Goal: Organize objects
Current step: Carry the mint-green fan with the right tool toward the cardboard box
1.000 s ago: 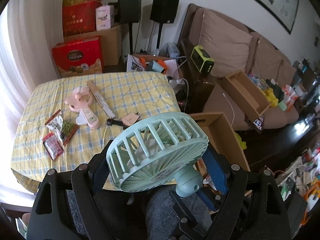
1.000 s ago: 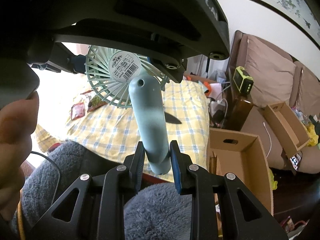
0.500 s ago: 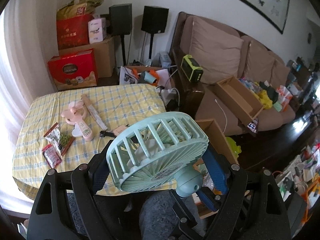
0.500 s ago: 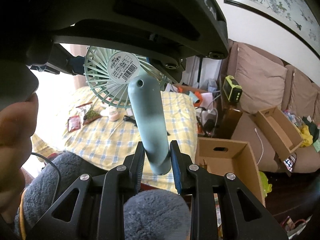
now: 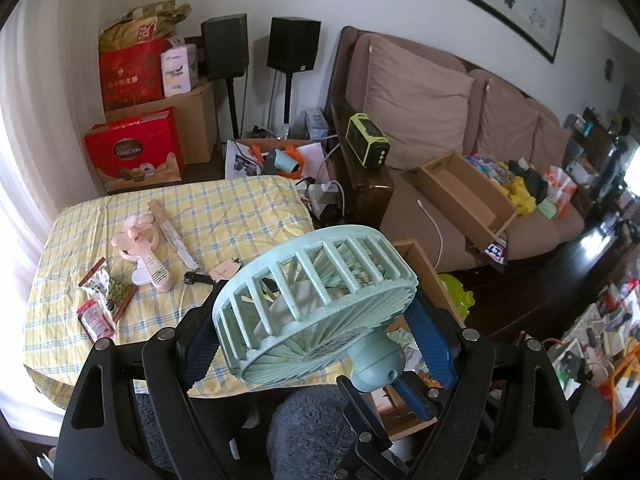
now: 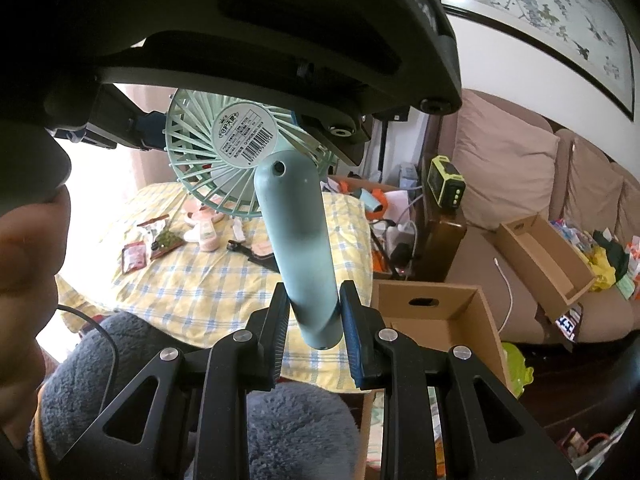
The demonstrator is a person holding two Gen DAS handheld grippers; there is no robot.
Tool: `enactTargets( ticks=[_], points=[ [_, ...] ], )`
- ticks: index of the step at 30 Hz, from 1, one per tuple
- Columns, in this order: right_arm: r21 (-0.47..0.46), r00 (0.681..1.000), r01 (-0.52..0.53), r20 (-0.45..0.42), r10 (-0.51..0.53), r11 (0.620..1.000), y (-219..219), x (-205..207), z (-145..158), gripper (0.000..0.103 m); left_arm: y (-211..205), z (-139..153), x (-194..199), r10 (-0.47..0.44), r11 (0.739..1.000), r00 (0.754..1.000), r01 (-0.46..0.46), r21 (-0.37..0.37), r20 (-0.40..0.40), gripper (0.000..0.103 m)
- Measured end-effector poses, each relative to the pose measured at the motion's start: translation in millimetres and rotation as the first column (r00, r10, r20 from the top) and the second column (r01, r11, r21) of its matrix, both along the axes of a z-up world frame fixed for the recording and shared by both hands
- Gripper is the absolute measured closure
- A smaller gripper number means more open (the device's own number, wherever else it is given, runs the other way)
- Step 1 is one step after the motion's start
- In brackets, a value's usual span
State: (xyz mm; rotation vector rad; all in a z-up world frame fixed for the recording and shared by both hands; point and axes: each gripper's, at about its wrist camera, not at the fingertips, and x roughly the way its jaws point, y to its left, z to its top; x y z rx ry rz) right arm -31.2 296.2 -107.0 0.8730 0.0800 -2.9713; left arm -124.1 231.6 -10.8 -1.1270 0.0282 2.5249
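A mint-green handheld fan point(image 5: 316, 300) is held in the air by both grippers. My left gripper point(image 5: 316, 332) is shut on the fan's round head, one blue pad on each side. My right gripper point(image 6: 314, 320) is shut on the fan's handle point(image 6: 300, 248), near its lower end. The left gripper's body fills the top of the right wrist view. An open cardboard box point(image 6: 436, 320) stands on the floor beside the table, below and right of the fan. On the yellow checked table point(image 5: 240, 208) lie a pink fan point(image 5: 140, 248), snack packets point(image 5: 104, 296) and a folded fan point(image 5: 172, 236).
A brown sofa point(image 5: 460, 120) at right carries a shallow cardboard tray point(image 5: 464, 196) and clutter. A green-black power unit point(image 5: 366, 146) sits on the sofa arm. Red gift boxes point(image 5: 132, 148) and speakers point(image 5: 294, 44) stand at the back wall. A grey fleece sleeve point(image 6: 288, 428) is below.
Both grippers have lifted the mint fan and pulled back from the table, which now looks smaller and farther. The grips on head and handle are unchanged.
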Motion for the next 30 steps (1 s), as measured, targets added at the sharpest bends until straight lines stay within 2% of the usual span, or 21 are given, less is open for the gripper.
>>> enactTargets(
  ticks=[30],
  points=[
    [-0.008,0.996,0.085,-0.002,-0.085,0.996,43,0,1,0.078,42,0,-2,-0.052,0.999,0.999,0.052,0.016,-0.002,0.021]
  ],
)
